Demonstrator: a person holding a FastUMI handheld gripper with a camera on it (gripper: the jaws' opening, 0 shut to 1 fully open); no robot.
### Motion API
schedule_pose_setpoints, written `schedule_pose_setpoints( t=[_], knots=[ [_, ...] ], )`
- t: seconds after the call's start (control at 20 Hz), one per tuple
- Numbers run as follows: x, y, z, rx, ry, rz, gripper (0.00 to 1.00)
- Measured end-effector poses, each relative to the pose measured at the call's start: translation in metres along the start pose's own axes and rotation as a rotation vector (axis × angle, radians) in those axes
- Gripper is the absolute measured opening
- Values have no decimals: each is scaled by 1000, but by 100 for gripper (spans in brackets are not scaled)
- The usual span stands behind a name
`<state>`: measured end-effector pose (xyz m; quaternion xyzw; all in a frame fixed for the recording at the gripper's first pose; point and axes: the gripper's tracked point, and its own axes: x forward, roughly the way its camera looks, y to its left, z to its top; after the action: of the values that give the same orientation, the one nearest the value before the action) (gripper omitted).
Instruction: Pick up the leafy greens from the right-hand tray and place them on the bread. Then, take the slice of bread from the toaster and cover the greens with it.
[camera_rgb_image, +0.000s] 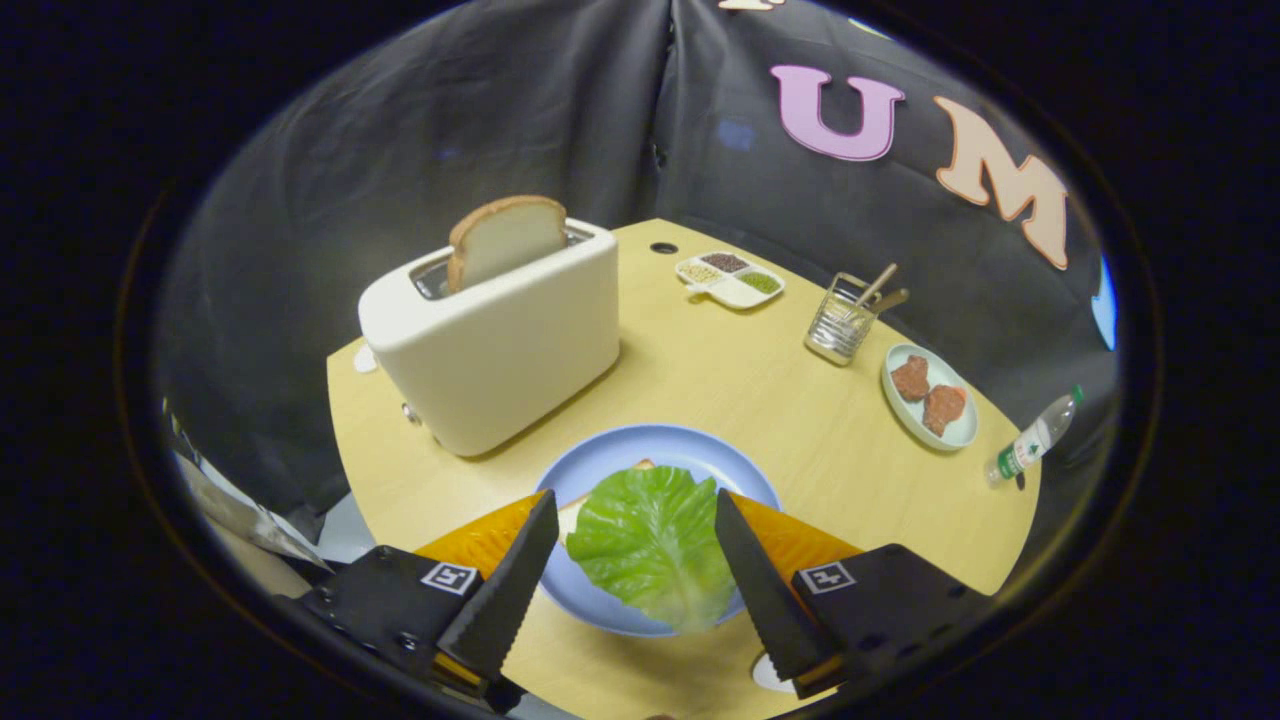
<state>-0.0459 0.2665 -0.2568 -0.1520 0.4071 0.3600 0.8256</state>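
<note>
My claw is spread around the lettuce on the plate; greens look placed; next I reach for the toaster's bread.

Pale wood table w/ rounded edge and a small dark hole near its far side; black cloth wall hangs in folds behind, w/ a vertical seam at centre. Lighting dim on the cloth, brighter on the tabletop; a sliver of grey floor shows beside the table's near-left edge.
</note>
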Motion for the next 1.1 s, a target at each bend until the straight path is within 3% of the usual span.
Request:
schedule_pose_setpoints(
  t=[0.4,1.1],
  knots=[
    [-18,6,61,69,-35,-12,100],
    [-8,56,151,23,-99,44,100]
  ],
)
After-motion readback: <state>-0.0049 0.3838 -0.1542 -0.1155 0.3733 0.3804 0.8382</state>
